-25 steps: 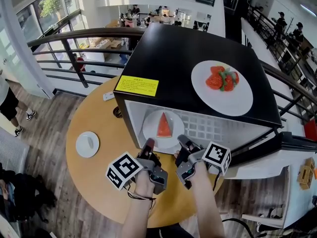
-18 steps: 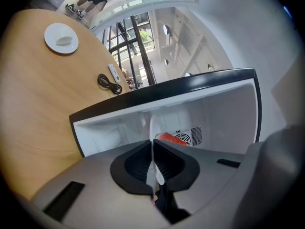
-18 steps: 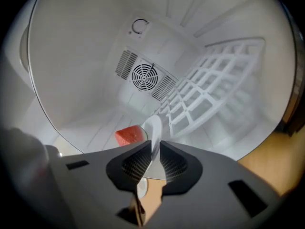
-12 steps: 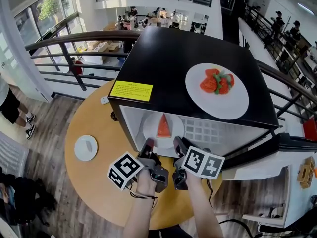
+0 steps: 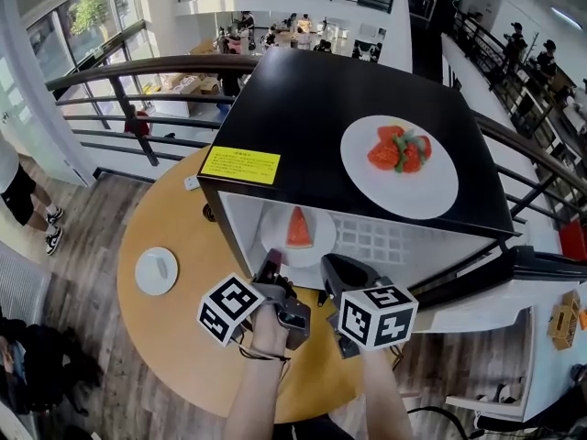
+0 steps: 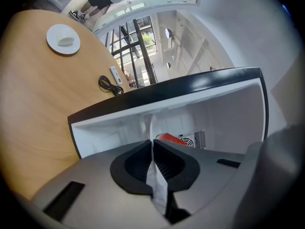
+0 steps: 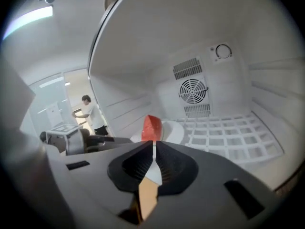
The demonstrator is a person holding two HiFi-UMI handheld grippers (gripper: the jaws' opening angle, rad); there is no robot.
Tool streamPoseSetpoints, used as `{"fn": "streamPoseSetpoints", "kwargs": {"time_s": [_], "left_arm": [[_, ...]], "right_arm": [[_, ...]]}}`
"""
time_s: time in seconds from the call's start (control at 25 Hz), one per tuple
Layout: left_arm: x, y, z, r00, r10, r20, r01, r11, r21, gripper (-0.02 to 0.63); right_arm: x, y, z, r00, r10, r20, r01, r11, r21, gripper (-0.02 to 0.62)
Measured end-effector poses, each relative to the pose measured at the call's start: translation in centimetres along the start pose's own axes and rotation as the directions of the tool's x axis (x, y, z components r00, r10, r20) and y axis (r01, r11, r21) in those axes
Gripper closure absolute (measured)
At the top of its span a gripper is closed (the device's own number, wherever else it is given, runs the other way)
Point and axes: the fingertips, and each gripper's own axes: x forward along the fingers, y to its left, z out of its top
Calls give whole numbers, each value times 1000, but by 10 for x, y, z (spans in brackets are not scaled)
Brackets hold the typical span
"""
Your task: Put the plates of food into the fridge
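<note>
Left gripper (image 5: 272, 267): clenched on near rim of round white plate (image 5: 321, 238); rim seen edge-on between the pads in left gripper view.
Right gripper (image 5: 328, 266): just beside left gripper, at its 3 o'clock; jaws just been closing, now nearly together with a slim slit left; not grasping anything, plate rim and tabletop only glimpsed through the slit, ahead of the tips.
Task plate: carrying red triangular watermelon wedge (image 5: 299, 227); at 12 o'clock of both grippers, inside open compartment, left half; resting or lifted: cannot tell.
Fridge: black-topped white mini fridge (image 5: 303, 99), mouth facing the grippers, standing on round wooden table (image 5: 174, 218); round fan grille (image 7: 193, 90) on rear wall.
Small white saucer (image 5: 156, 270): on table at 9 o'clock, well apart from fridge.
Yellow rectangular label (image 5: 240, 165): on fridge top, near left corner, 11 o'clock.
Second plate: large round white plate (image 5: 417, 200) with red and green food pieces (image 5: 398, 150), on fridge top at 1 o'clock.
</note>
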Motion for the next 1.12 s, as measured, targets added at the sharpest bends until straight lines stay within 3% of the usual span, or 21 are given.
{"fn": "streamPoseSetpoints", "kwargs": {"time_s": [0.16, 0.36, 0.6, 0.96, 1.12], "left_arm": [[0, 0, 0, 1000, 4, -2, -4, 1000, -4, 588], [0, -1, 0, 1000, 5, -9, -5, 1000, -1, 588], [2, -2, -3, 999, -2, -48, 2, 1000, 13, 587], [10, -10, -14, 987, -21, -161, 45, 988, 145, 581], [13, -17, -24, 975, -19, -223, 66, 976, 207, 544]], "right_arm": [[7, 20, -28, 983, 126, -137, -125, 992, 12, 578], [22, 37, -48, 961, 173, -217, -177, 984, 0, 580], [33, 37, -40, 970, 169, -177, -164, 986, 45, 583], [41, 25, -23, 979, 170, -109, -156, 980, 121, 583], [45, 14, -14, 988, 133, -83, -122, 985, 120, 583]]}}
